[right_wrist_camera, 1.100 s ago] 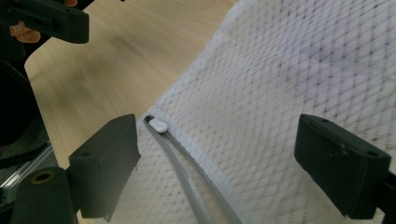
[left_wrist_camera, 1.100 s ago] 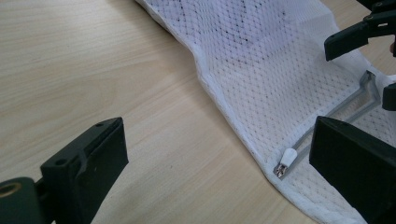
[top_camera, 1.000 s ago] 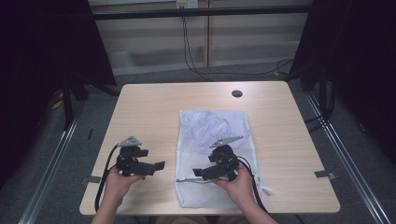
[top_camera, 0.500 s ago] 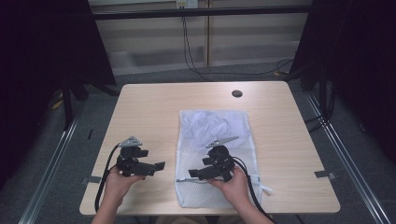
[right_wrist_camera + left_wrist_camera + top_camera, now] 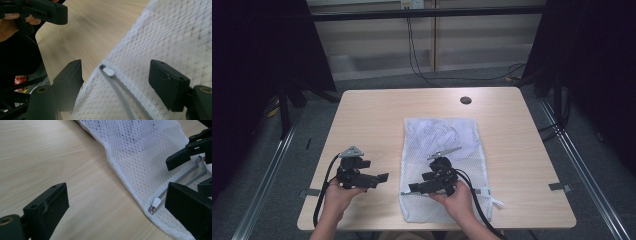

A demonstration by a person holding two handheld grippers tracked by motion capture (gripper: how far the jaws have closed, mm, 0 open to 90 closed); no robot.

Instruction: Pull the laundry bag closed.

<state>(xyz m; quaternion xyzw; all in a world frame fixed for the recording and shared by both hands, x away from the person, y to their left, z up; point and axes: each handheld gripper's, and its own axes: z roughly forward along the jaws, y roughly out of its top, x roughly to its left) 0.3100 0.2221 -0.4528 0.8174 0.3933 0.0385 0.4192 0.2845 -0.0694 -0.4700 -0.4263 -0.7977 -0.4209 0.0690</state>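
Two grippers sit low over the table (image 5: 362, 115): left gripper (image 5: 379, 178) beside the white mesh laundry bag (image 5: 462, 137), right gripper (image 5: 412, 187) over its near left edge. Left gripper view: jaws spread, zipper pull (image 5: 155, 203) ahead. Right gripper view: jaws released, straddling the pull.

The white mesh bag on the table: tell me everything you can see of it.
The mesh bag is a white rectangle of fine netting with a stitched hem, lying flat on the wooden table, long side running away from the person. Crumpled white fabric bulges inside its far half. A grey zipper runs across near its near end, with the small white pull at the bag's left edge. The right gripper hovers over that pull, jaws open; whether it touches the mesh is unclear.
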